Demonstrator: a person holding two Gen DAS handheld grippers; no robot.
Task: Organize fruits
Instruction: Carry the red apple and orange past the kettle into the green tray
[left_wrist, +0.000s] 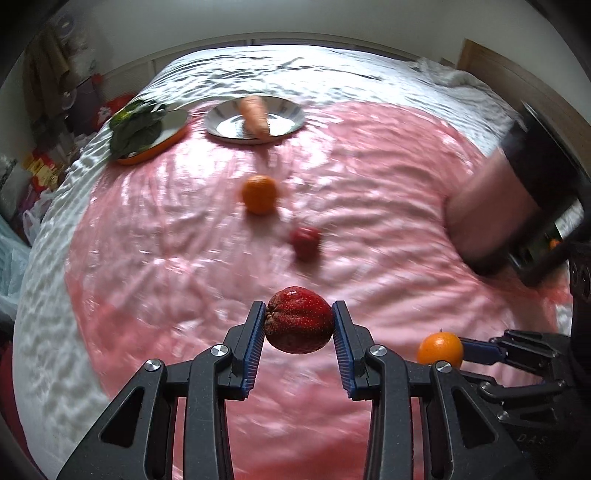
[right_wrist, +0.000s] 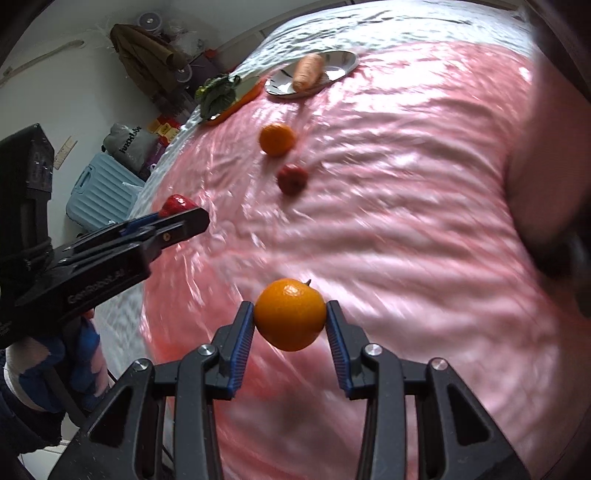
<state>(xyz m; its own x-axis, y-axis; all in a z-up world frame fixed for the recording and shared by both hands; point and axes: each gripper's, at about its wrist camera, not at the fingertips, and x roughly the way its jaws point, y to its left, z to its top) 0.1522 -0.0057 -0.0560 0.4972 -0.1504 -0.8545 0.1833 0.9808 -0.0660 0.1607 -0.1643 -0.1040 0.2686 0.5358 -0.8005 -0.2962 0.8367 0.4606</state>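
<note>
My left gripper (left_wrist: 298, 320) is shut on a red strawberry (left_wrist: 298, 319), held above the pink cloth; it also shows in the right wrist view (right_wrist: 177, 205). My right gripper (right_wrist: 290, 314) is shut on an orange (right_wrist: 290, 314), seen at lower right in the left wrist view (left_wrist: 439, 348). A second orange (left_wrist: 259, 194) (right_wrist: 277, 139) and a second strawberry (left_wrist: 306, 240) (right_wrist: 292, 178) lie on the cloth ahead. Farther back stand a silver plate (left_wrist: 288, 118) (right_wrist: 343, 62) with a carrot (left_wrist: 253, 115) (right_wrist: 307, 71) and an orange-rimmed plate (left_wrist: 173, 127) (right_wrist: 243, 96) with a green leaf (left_wrist: 136, 127) (right_wrist: 218, 95).
The bed has a pink cloth (left_wrist: 369, 184) over a white cover (left_wrist: 295, 70). A blue suitcase (right_wrist: 99, 192), bags and hanging clothes (right_wrist: 147, 59) stand left of the bed. A wooden headboard (left_wrist: 517, 81) is at the right.
</note>
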